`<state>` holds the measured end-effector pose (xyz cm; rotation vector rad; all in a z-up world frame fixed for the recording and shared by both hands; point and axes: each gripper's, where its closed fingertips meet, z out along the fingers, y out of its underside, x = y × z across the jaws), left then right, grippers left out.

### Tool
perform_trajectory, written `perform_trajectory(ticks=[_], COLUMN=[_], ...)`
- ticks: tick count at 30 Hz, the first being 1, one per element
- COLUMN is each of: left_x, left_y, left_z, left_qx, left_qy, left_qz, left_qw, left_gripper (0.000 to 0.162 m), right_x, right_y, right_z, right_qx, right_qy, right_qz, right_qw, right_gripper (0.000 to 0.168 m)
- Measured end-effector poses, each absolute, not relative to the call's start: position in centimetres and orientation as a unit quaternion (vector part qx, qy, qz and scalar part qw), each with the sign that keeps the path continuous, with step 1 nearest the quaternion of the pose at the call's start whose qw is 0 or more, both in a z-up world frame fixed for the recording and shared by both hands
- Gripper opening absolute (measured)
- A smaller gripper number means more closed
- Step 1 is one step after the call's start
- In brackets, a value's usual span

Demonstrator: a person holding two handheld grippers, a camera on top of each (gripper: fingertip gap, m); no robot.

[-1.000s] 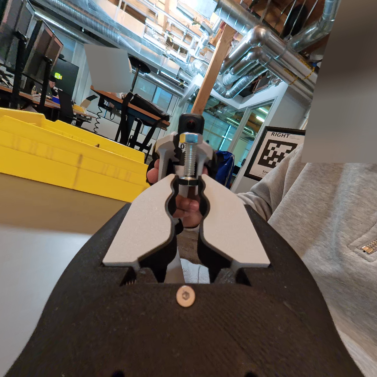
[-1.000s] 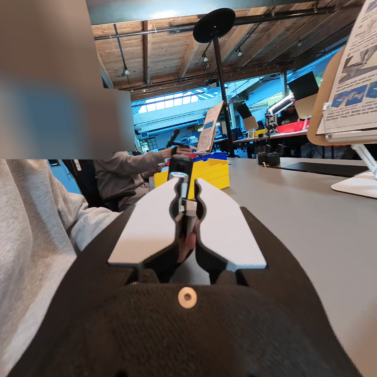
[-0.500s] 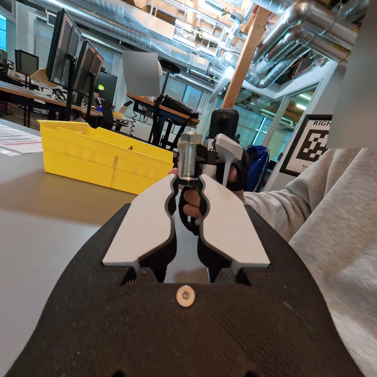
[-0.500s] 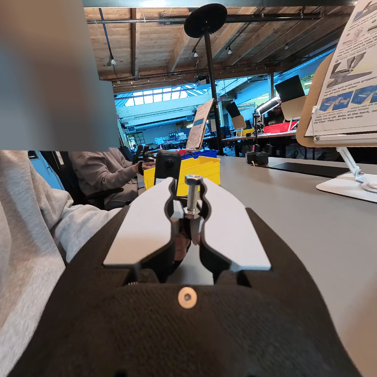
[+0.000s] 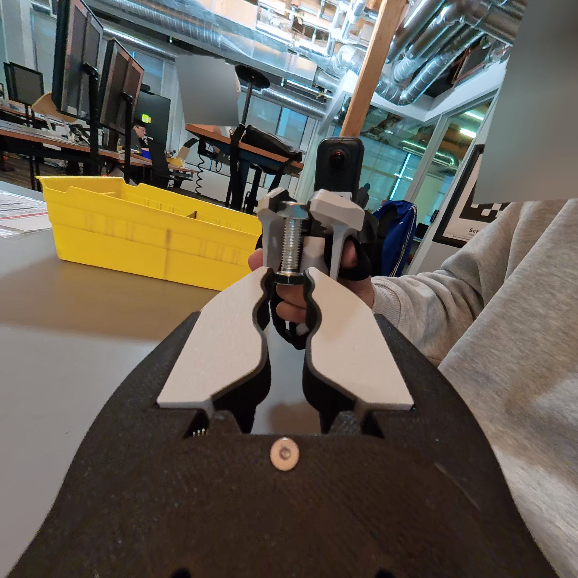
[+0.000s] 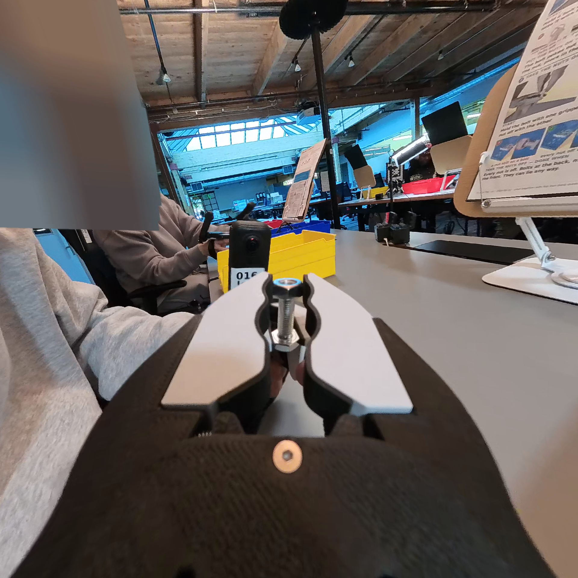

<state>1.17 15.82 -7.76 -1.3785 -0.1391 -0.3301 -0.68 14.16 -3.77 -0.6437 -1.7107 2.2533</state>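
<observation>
A silver bolt (image 5: 291, 244) stands upright above the grey table (image 5: 62, 344), with a hex nut (image 5: 289, 279) on its lower end. My left gripper (image 5: 289, 275) is shut on the nut. My right gripper (image 5: 297, 208) faces it from beyond and is shut on the bolt's head. In the right wrist view, the right gripper (image 6: 286, 283) clamps the bolt head (image 6: 286, 286). The threaded shaft (image 6: 285, 316) runs down to the nut (image 6: 284, 339). The left gripper's fingers are mostly hidden below; its black camera (image 6: 250, 247) shows behind.
A yellow bin (image 5: 140, 231) sits on the table to the far left, and also shows in the right wrist view (image 6: 303, 253). A document stand (image 6: 531, 156) on a white base (image 6: 531, 278) stands at the right. A grey sleeve (image 5: 500, 312) fills one side. Another person (image 6: 150, 250) sits beyond. Some 4 cm of space lies between my two pairs of fingers.
Half a second ago the right gripper was off to the side of the bolt; it has swung back and shut on the head. The left gripper has kept hold of the nut.
</observation>
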Motion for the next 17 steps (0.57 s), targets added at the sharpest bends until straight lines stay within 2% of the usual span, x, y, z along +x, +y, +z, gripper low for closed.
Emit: perform_trajectory(ticks=[7, 9, 13, 15, 17], left_x=[1.2, 1.2, 1.2, 1.1, 1.2], left_y=[15.8, 15.8, 15.7, 15.8, 15.9], left_z=[-7.7, -7.7, -7.7, -7.8, -7.9], left_qx=[-0.631, -0.631, -0.630, -0.630, -0.632], left_qy=[-0.064, -0.064, -0.065, -0.066, -0.066], left_qz=[-0.155, -0.155, -0.156, -0.156, -0.157], left_qw=[0.758, 0.757, 0.758, 0.757, 0.756], left_gripper=[0.019, 0.019, 0.019, 0.019, 0.019], right_x=[-1.0, -1.1, -2.1, -3.3, -4.7], right_y=[17.3, 19.4, 27.1, 32.0, 37.0], right_z=[-0.7, 1.0, 4.7, 4.4, 1.1], right_qx=[-0.243, -0.247, -0.275, -0.327, -0.403], right_qy=[-0.526, -0.523, -0.547, -0.573, -0.619], right_qz=[0.804, 0.795, 0.713, 0.642, 0.548], right_qw=[0.134, 0.182, 0.342, 0.390, 0.393], right_gripper=[0.018, 0.018, 0.018, 0.018, 0.018])
